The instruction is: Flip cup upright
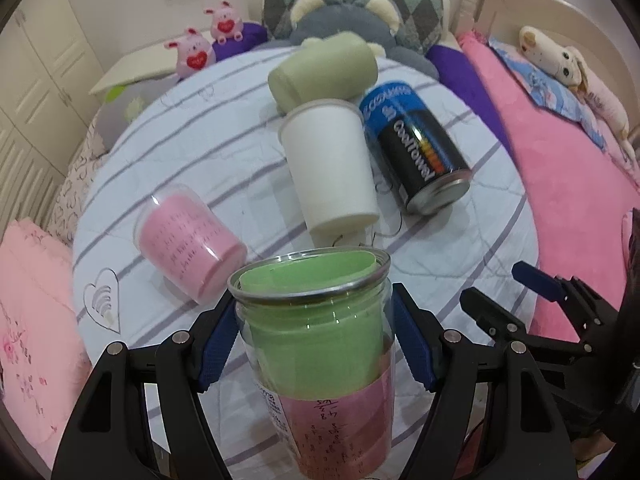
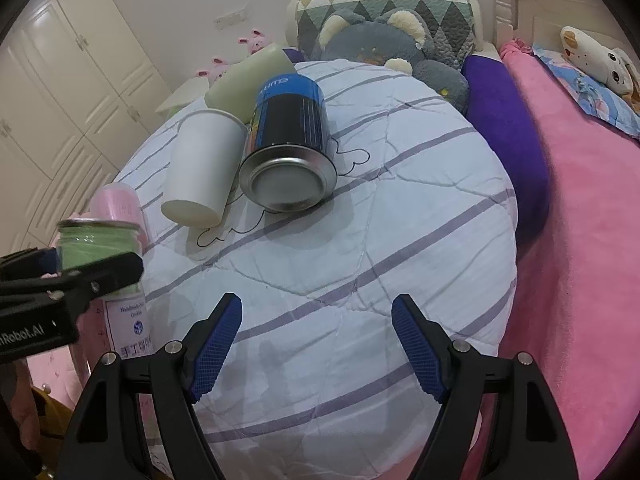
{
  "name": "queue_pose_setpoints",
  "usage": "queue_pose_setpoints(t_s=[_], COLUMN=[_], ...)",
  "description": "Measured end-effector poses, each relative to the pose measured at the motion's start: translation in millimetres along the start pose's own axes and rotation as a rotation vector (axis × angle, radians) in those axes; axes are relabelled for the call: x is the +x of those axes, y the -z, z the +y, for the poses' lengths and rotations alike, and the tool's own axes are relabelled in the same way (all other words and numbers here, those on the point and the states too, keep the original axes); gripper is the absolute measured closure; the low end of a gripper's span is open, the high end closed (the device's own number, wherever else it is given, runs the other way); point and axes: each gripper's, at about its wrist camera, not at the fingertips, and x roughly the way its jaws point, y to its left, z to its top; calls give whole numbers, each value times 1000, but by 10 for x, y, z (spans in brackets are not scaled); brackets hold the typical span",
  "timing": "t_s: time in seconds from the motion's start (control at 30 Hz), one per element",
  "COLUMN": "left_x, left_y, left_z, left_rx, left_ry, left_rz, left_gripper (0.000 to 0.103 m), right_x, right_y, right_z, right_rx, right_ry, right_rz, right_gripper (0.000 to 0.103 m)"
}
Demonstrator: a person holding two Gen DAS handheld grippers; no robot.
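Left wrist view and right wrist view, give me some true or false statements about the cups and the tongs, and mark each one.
1. The left tongs grip the clear cup with green lining. True.
2. The right tongs hold the white cup. False: they are open and hold nothing.
3. The white cup lies on its side beside the blue-and-black can. True.
4. The pink-lined cup stands upright. False: it is tipped over on the striped quilt.

Clear glossy cup (image 1: 316,344) lined with matt paper — quilted cloth bedspread (image 2: 360,240)
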Motion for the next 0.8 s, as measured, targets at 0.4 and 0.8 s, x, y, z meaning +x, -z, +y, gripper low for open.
queue_pose_setpoints(t_s=[0.4,0.8], left_x=[-262,-214], left_y=[-64,155], left_z=[50,-35], left_rx=[-5,55], left_ry=[4,-37], left_rz=[-118,-79], left_gripper=[30,4], right_x=[-64,-107], right_y=[-45,26], right_z=[37,68], right_rx=[7,14], right_ry=[9,44], right_rz=[-25,-29], right_gripper=[24,24])
